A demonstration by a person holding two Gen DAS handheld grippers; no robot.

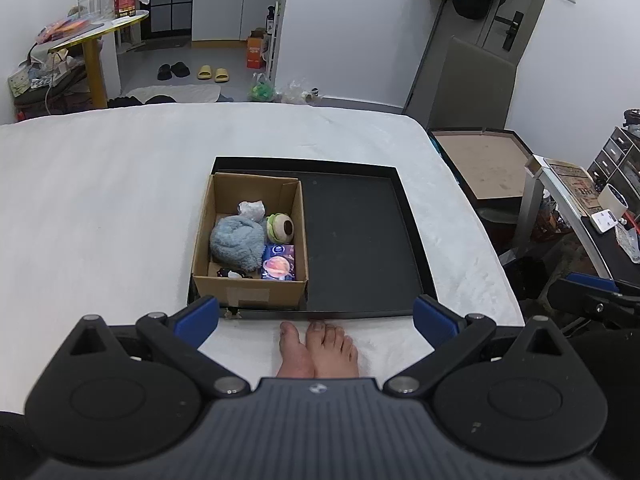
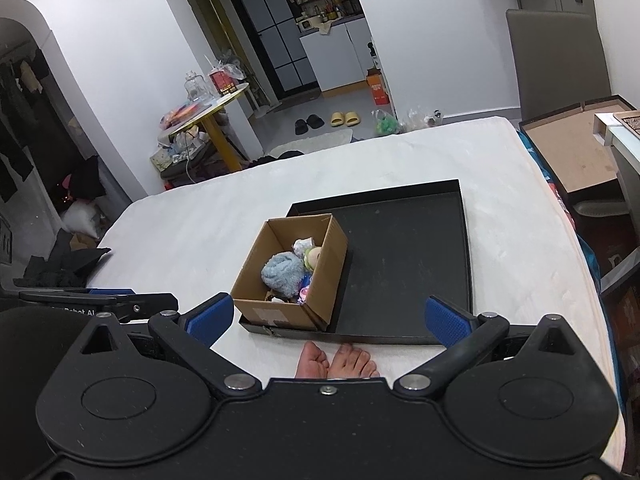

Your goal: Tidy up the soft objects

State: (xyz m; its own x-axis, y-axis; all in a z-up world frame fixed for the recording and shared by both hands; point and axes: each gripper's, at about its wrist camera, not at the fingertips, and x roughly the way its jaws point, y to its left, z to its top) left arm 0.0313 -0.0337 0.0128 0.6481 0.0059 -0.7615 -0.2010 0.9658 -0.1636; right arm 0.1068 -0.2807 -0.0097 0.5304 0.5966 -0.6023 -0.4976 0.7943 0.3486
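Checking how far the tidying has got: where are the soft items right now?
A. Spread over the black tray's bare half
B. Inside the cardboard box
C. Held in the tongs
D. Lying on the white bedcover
B: the blue fluffy bundle and burger plush sit inside the cardboard box; both tongs are open and empty.

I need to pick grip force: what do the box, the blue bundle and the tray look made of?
Box: corrugated cardboard, matte brown, with folded flaps and a tape patch. Blue bundle: fluffy fabric, probably fleece or a plush towel, with a shaggy pile. Tray: dark, matte and rigid with a thin raised rim; board, plastic or metal, can't tell.
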